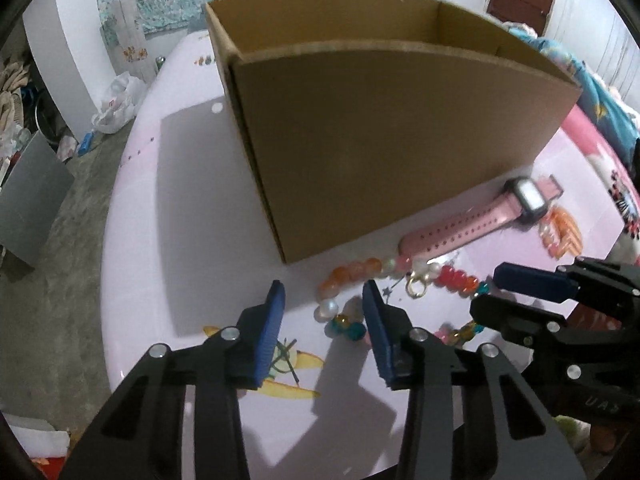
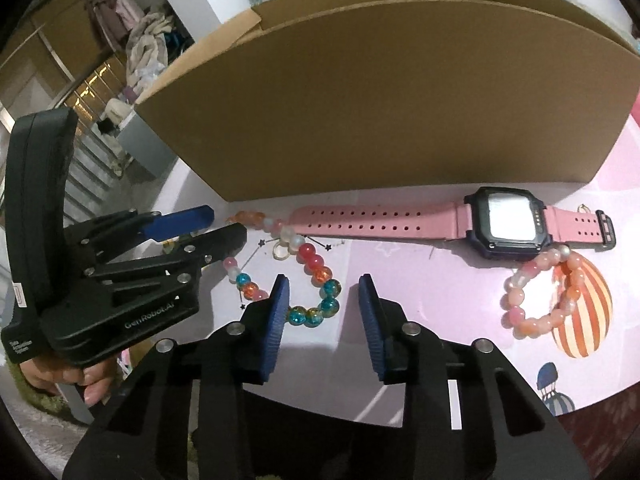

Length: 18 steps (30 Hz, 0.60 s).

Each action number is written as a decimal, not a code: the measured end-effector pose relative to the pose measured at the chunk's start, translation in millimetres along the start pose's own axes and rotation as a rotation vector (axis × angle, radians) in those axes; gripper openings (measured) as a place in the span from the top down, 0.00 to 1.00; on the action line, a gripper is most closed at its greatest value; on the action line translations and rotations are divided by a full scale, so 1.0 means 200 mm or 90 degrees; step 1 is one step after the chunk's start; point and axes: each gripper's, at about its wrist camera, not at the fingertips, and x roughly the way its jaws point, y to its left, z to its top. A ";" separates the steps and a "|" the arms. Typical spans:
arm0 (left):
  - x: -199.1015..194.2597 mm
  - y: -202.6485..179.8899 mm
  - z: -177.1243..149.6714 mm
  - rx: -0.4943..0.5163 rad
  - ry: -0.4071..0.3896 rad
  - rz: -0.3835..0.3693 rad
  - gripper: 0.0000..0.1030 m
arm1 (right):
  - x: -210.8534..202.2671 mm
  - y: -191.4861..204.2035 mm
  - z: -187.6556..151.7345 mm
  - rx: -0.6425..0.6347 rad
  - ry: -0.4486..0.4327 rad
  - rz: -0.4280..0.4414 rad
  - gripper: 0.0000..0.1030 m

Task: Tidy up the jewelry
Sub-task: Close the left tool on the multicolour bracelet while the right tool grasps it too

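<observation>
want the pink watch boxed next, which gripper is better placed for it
Right, probably. The right gripper faces the pink watch; the left gripper sits by the multicolored bead bracelet, farther away.

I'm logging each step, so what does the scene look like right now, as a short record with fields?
surface: pink printed tablecloth
container: open cardboard box, at the back
watch: pink strap watch, flat before the box
multicolour bracelet: bead bracelet, between both grippers
pink bracelet: pink bead bracelet, right of the watch
left gripper: jaws partly open, nothing held
right gripper: jaws partly open, nothing held
</observation>
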 end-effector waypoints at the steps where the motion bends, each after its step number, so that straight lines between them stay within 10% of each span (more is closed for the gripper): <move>1: 0.00 0.00 0.00 -0.001 -0.002 0.006 0.64 | 0.01 0.01 0.01 -0.004 -0.003 -0.002 0.69; 10: 0.01 -0.03 0.02 0.009 -0.005 0.022 0.90 | 0.03 0.05 0.06 -0.031 0.003 -0.022 0.91; 18: -0.10 -0.03 0.00 -0.006 -0.032 -0.003 0.91 | -0.04 0.00 0.07 0.002 -0.007 0.026 0.93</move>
